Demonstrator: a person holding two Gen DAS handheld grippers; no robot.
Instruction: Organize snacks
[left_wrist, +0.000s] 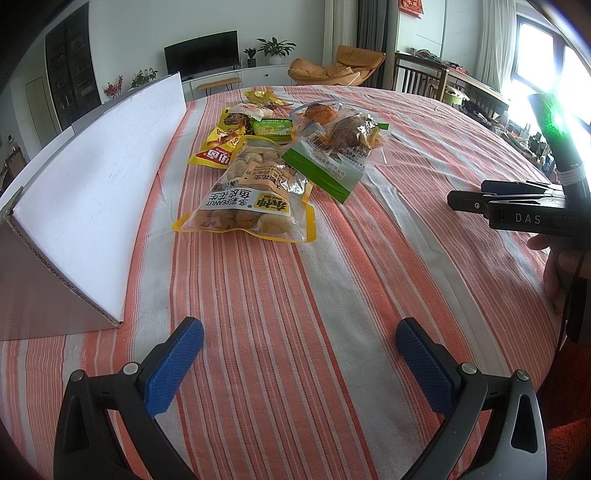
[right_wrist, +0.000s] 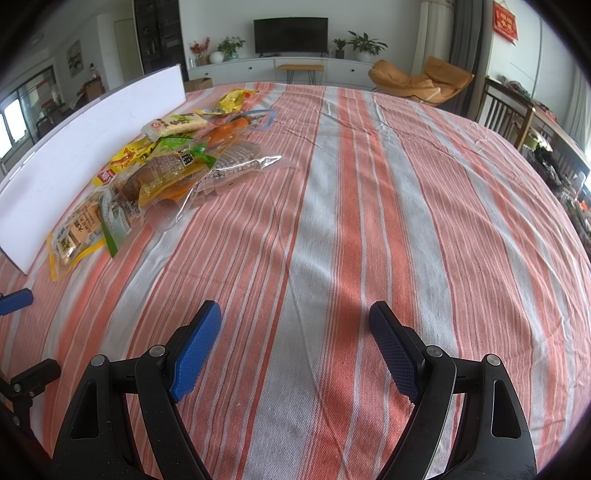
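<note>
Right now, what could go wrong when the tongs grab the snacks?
1. The snacks overlap in one heap: the peanut bag lies under the green-labelled bread bag, so pulling one may drag the other.
2. The clear wrappers look slippery; open left tongs or right tongs could lose grip.
3. The striped tablecloth has wrinkles and might get pinched.

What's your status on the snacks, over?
Left claw open, empty. Right claw open, empty. Snack pile untouched beside white cardboard box. Striped tablecloth ahead clear.

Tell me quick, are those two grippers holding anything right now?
Left gripper: open, holding nothing, above the striped tablecloth.
Right gripper: open, holding nothing.
</note>
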